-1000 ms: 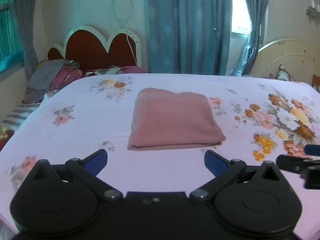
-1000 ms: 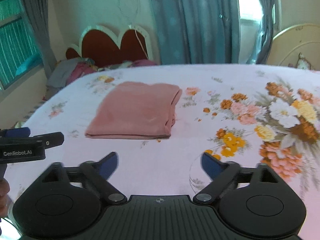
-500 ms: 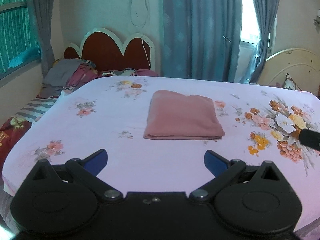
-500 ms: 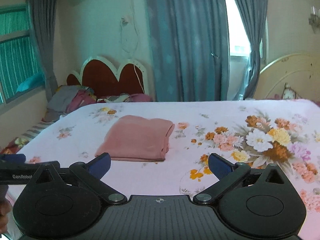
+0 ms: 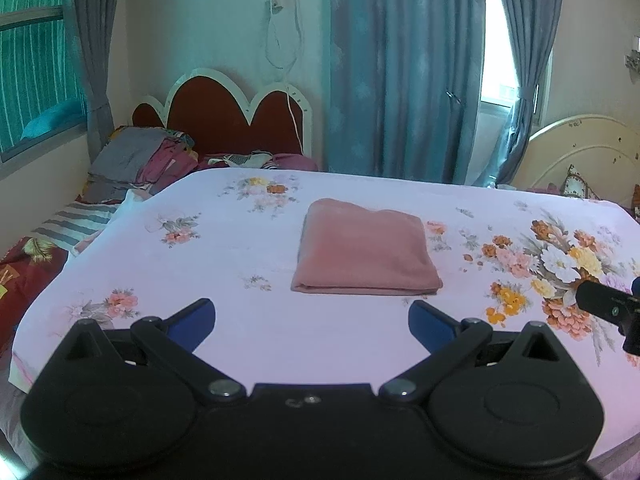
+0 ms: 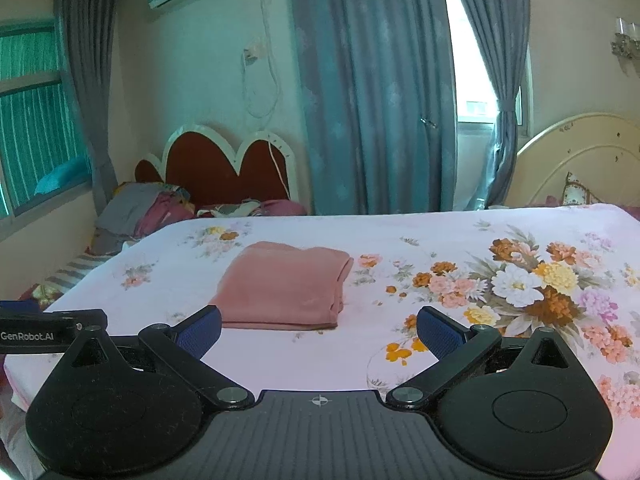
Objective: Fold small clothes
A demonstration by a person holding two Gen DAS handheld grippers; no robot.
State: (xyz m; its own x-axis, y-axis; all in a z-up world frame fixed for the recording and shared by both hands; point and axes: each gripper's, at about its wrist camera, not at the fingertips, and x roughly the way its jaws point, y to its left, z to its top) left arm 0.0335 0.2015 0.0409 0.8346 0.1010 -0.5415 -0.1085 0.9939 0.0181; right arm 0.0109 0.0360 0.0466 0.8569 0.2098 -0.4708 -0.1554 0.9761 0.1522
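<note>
A pink garment (image 5: 364,250) lies folded into a neat rectangle on the floral bedsheet (image 5: 248,328), near the middle of the bed; the right wrist view shows the same pink garment (image 6: 284,286) left of centre. My left gripper (image 5: 311,322) hovers open above the near part of the bed, short of the garment, with nothing between its blue pads. My right gripper (image 6: 319,330) is also open and empty, held back from the garment's near edge. Each gripper's black body shows at the other view's edge.
A red scalloped headboard (image 5: 224,120) and a heap of clothes (image 5: 136,164) lie at the far left. Blue curtains (image 5: 404,68) hang behind the bed. A cream headboard (image 5: 580,156) stands at the right. The bed's near left edge (image 5: 24,332) drops off.
Both grippers have pulled back and risen from the bed; the folded garment looks smaller and farther off. It has not moved. Both stay open.
</note>
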